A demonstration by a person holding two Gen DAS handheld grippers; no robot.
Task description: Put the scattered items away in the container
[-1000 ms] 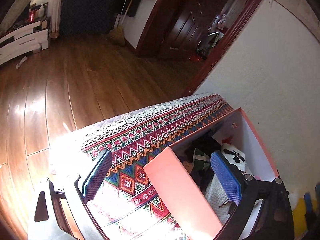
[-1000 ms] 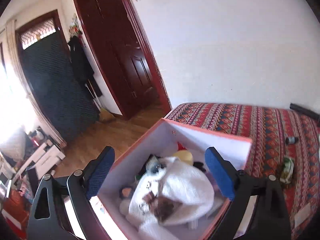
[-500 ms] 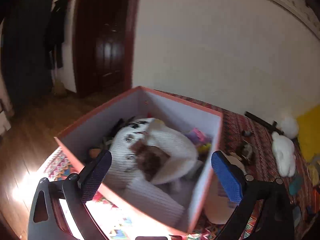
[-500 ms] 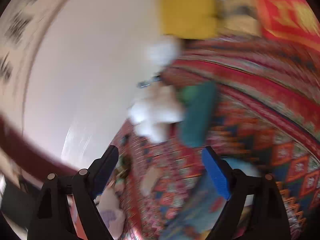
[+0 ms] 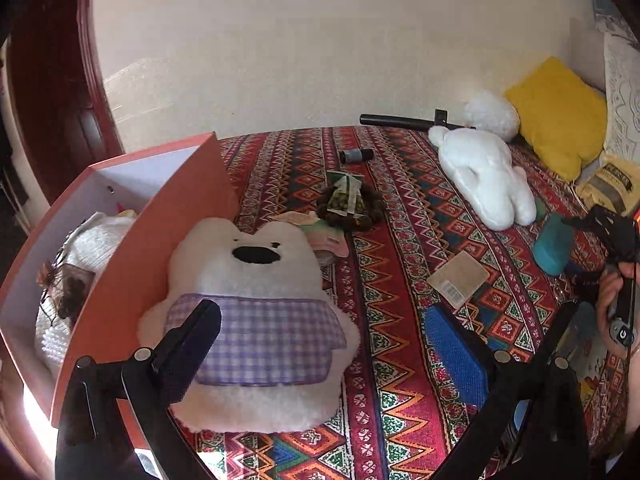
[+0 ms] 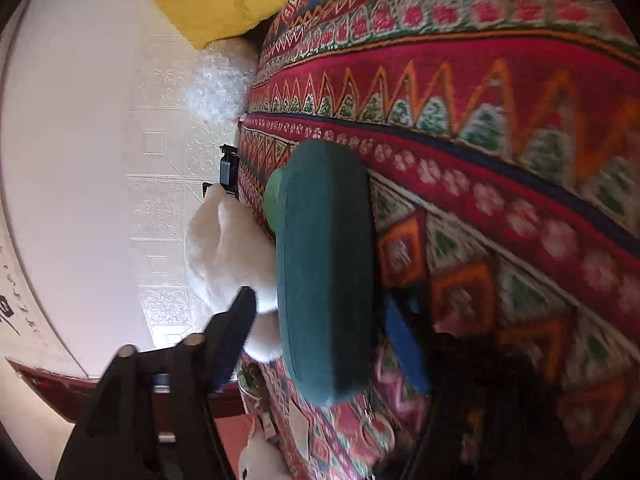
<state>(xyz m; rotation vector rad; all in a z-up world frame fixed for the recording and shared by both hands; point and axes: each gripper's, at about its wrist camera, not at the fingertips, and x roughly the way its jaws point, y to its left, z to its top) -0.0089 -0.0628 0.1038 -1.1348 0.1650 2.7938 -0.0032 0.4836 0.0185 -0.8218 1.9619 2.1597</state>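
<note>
The orange box (image 5: 132, 264) stands at the left on the patterned bed, with a white knit item (image 5: 96, 244) inside. A white plush with a purple checked bib (image 5: 256, 300) leans against the box's outer wall. My left gripper (image 5: 324, 344) is open just above and in front of this plush. My right gripper (image 6: 320, 336) is rolled sideways and open, its fingers on either side of a teal pouch (image 6: 324, 264) lying on the bed. The pouch also shows in the left wrist view (image 5: 554, 246), with the right gripper (image 5: 612, 236) beside it.
On the bed lie a white plush toy (image 5: 484, 176), a brown fuzzy item with a packet (image 5: 350, 202), a small dark bottle (image 5: 356, 156), a flat card (image 5: 458, 278), a black rod (image 5: 400, 121) and a yellow cushion (image 5: 560, 116). The wall runs along the far side.
My left gripper swung from over the box to the bed beside it, now facing the bib plush. My right gripper rolled sideways and closed in on the teal pouch.
</note>
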